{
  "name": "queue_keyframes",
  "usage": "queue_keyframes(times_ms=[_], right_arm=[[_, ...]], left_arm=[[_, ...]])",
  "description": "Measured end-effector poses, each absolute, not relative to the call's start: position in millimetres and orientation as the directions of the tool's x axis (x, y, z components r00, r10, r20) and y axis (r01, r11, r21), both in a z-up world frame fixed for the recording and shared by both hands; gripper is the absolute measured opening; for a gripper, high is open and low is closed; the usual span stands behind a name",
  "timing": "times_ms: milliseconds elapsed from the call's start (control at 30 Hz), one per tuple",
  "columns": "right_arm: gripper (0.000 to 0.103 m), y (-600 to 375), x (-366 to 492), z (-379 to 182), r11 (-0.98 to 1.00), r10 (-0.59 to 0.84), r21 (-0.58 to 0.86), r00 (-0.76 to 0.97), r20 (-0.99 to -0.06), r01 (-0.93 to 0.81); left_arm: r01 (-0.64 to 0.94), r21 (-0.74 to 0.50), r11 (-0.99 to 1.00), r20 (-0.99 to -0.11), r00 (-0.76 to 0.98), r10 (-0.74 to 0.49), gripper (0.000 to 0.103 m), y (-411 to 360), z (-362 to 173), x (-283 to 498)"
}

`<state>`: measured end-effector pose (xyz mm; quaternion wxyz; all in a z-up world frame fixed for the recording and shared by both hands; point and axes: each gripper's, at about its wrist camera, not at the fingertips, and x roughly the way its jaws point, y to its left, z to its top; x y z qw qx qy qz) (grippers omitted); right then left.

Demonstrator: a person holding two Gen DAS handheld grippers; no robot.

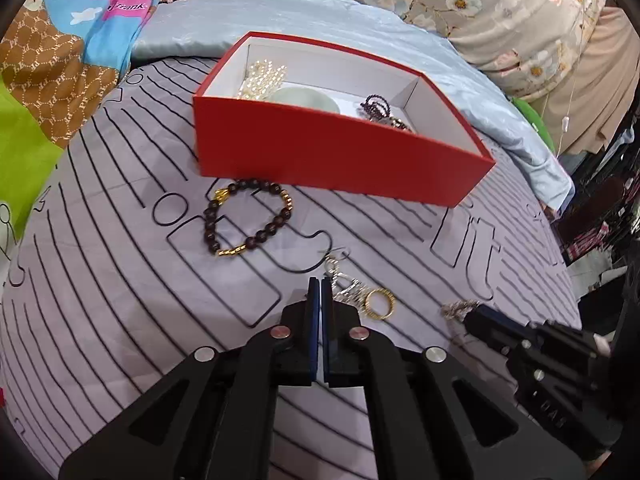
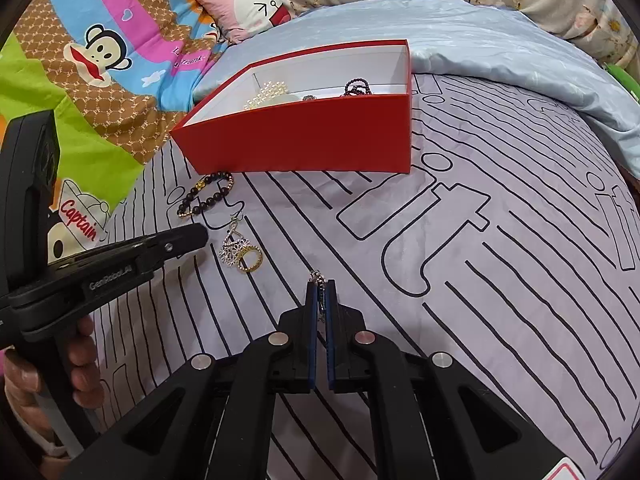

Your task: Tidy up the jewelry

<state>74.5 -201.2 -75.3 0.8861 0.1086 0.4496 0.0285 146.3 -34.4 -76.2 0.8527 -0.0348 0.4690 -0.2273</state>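
On the bedsheet (image 1: 120, 280), closed left tongs (image 1: 320, 282) touch the silver earring (image 1: 344, 284).

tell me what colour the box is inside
White inside the red box, clearest in the left wrist view.

Red box (image 1: 332, 152): open, white-lined, resting on the lilac bedsheet.
Inside: pearl strand (image 1: 264, 78), pale bangle (image 1: 308, 100), dark beaded bracelet (image 1: 378, 106).
Beaded bracelet (image 1: 246, 216): dark and gold beads, flat just before the box.
Silver earring (image 2: 234, 246): touching a gold ring (image 2: 250, 259).
Silver chain piece (image 2: 320, 292): pinched between blue pads.
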Motion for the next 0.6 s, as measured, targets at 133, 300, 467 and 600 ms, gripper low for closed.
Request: queue_keyframes(times_ms=[133, 300, 467, 600], right_arm=[[0.003, -202, 75, -76, 0.975, 0.145, 0.216, 0.595, -0.791, 0.050], [0.003, -203, 75, -76, 0.974, 0.146, 0.219, 0.595, -0.790, 0.052], [0.003, -207, 77, -76, 0.974, 0.145, 0.221, 0.597, -0.789, 0.055], [0.003, -209, 77, -76, 0.973, 0.144, 0.222, 0.599, -0.788, 0.059]], left_arm=[[0.378, -0.224, 0.898, -0.793, 0.464, -0.393, 0.015, -54, -81, 151], [0.382, -0.195, 0.904, -0.797, 0.475, -0.372, 0.015, -66, -85, 157], [0.384, -0.187, 0.904, -0.800, 0.475, -0.367, 0.005, -68, -86, 161], [0.390, -0.206, 0.897, -0.796, 0.466, -0.386, 0.005, -66, -86, 162]])
